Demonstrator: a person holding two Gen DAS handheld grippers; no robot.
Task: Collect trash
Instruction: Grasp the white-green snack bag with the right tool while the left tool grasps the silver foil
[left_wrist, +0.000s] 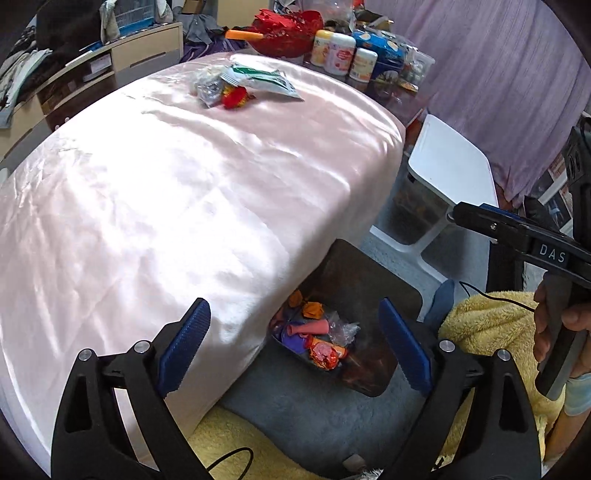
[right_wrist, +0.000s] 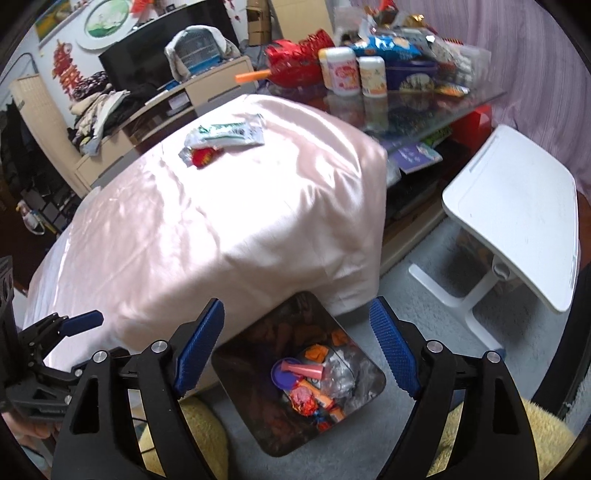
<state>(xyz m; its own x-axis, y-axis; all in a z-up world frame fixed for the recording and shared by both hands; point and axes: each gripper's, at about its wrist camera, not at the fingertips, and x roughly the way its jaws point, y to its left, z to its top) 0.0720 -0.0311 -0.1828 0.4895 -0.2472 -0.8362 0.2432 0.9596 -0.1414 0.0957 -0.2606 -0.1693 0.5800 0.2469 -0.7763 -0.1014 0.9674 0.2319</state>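
A dark square trash bin (left_wrist: 373, 280) (right_wrist: 255, 424) stands on the floor by the corner of a pink satin-covered table (left_wrist: 166, 192) (right_wrist: 221, 221). It holds several wrappers, balloons and crumpled plastic (left_wrist: 317, 339) (right_wrist: 314, 384). On the far part of the table lie a green-and-white packet (left_wrist: 266, 79) (right_wrist: 225, 133), a red wrapper (left_wrist: 234, 96) (right_wrist: 203, 156) and clear crumpled plastic (left_wrist: 208, 86). My left gripper (left_wrist: 295, 347) is open and empty above the table corner and bin. My right gripper (right_wrist: 297, 347) is open and empty over the bin; it also shows in the left wrist view (left_wrist: 480, 218).
A white side table (left_wrist: 454, 162) (right_wrist: 517, 221) stands right of the bin. A glass table (right_wrist: 424, 107) behind carries jars (left_wrist: 336, 51) and snack bags. Grey carpet (right_wrist: 406, 435) and yellow fluffy fabric (left_wrist: 491, 321) lie below. A low TV cabinet (right_wrist: 177, 107) is at the back left.
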